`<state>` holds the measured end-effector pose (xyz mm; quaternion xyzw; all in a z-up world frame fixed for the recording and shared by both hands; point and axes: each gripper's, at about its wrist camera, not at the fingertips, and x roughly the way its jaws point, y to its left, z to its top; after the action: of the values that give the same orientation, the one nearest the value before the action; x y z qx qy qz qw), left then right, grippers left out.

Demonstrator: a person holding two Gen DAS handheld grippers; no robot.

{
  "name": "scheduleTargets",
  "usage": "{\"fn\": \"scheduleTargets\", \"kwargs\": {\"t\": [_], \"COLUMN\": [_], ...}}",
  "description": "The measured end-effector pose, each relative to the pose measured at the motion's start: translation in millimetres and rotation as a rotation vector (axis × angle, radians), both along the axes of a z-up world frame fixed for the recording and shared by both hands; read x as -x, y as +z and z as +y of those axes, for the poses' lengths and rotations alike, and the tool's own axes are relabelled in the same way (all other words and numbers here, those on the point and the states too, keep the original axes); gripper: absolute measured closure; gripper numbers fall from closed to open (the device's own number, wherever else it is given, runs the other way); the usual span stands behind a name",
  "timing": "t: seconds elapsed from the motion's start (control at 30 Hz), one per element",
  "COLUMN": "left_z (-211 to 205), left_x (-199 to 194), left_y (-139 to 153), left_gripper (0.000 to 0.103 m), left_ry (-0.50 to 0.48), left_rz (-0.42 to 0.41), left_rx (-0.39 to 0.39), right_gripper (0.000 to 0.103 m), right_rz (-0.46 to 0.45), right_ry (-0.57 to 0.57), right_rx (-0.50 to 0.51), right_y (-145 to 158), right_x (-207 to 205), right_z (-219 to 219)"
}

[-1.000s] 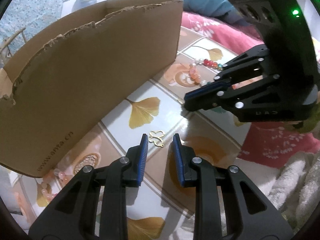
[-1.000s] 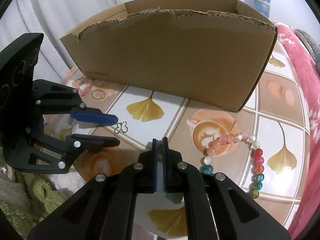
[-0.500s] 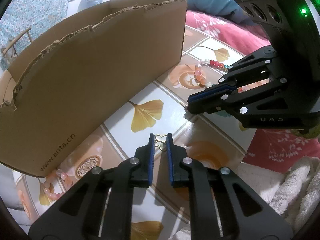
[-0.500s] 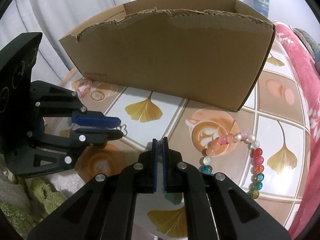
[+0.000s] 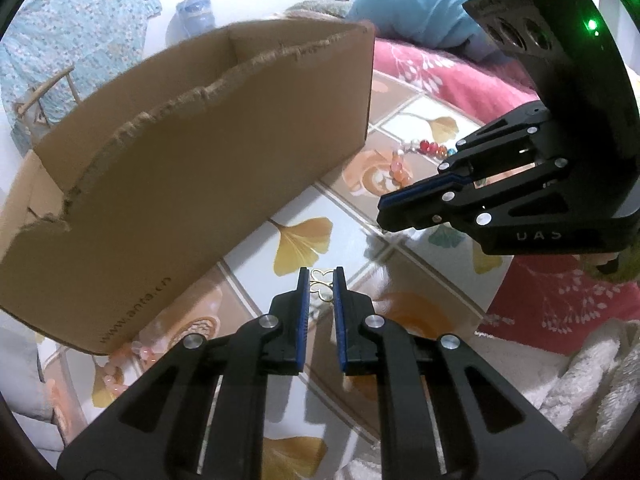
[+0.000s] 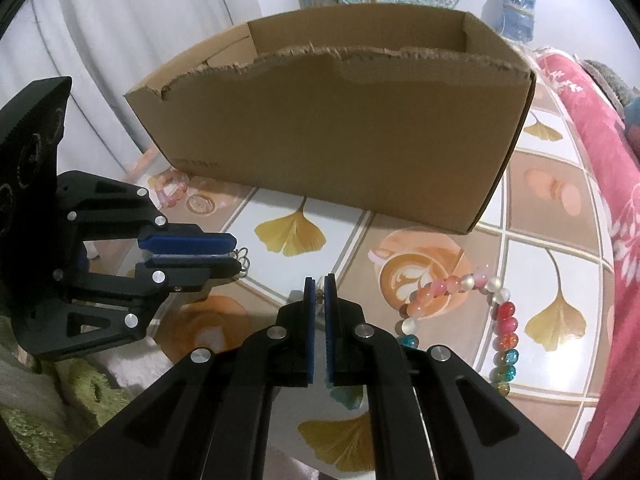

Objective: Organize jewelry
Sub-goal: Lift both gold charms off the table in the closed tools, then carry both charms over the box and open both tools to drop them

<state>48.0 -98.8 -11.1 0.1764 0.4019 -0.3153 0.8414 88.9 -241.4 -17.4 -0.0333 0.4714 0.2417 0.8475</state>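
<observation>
My left gripper (image 5: 321, 280) is shut on a small gold butterfly-shaped earring (image 5: 322, 285) and holds it above the patterned table; the earring also shows at that gripper's tips in the right wrist view (image 6: 241, 258). My right gripper (image 6: 319, 285) is nearly closed, with something small between its tips that I cannot identify. It hangs to the right of the left gripper (image 6: 236, 254). A brown cardboard box (image 6: 336, 136) stands open behind both. A multicoloured bead bracelet (image 6: 460, 312) lies right of my right gripper.
A pink bead bracelet (image 6: 172, 190) lies by the box's left corner, also visible in the left wrist view (image 5: 120, 364). The table (image 6: 552, 208) has a ginkgo-leaf and coffee pattern. A red floral cloth (image 6: 592, 128) lies at the right, towels (image 5: 592, 392) at the near edge.
My left gripper closed from open onto the gold earring and lifted it off the table. Both grippers have risen, so the box's inside now shows. The right gripper stayed nearly closed.
</observation>
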Motion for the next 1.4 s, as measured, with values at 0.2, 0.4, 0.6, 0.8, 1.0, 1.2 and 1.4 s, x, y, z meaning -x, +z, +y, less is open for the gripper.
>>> {"fn": "scheduleTargets", "kwargs": {"t": [0.2, 0.4, 0.6, 0.8, 1.0, 1.2, 1.4], "left_z": [9.4, 23.4, 37.0, 53.0, 62.1, 74.6, 81.2], "left_x": [5.5, 9.6, -1.2, -48.5, -126.0, -175.6, -196.3], "left_y": [28.0, 64.5, 101.1, 121.9, 107.7, 78.3, 53.5], "left_gripper": [0.092, 0.092, 0.092, 0.092, 0.092, 0.092, 0.092], "left_ry": [0.017, 0.027, 0.036, 0.083, 0.120, 0.157, 0.204], "left_rz": [-0.053, -0.124, -0.192, -0.181, 0.021, 0.210, 0.328], "left_rx": [0.053, 0.118, 0.167, 0.178, 0.129, 0.089, 0.058], "right_gripper": [0.098, 0.098, 0.098, 0.098, 0.098, 0.098, 0.098], "right_rz": [-0.058, -0.121, -0.206, -0.192, 0.011, 0.323, 0.472], "right_ry": [-0.015, -0.032, 0.009, 0.076, 0.144, 0.136, 0.096], "right_rx": [-0.024, -0.086, -0.156, -0.237, -0.251, -0.255, -0.254], "right_y": [28.0, 64.4, 110.6, 136.5, 121.0, 67.9, 36.2], "right_x": [4.3, 3.6, -11.8, -65.0, -140.1, -208.5, -235.6], "right_z": [-6.7, -17.8, -17.1, -5.8, 26.2, 62.0, 79.9]}}
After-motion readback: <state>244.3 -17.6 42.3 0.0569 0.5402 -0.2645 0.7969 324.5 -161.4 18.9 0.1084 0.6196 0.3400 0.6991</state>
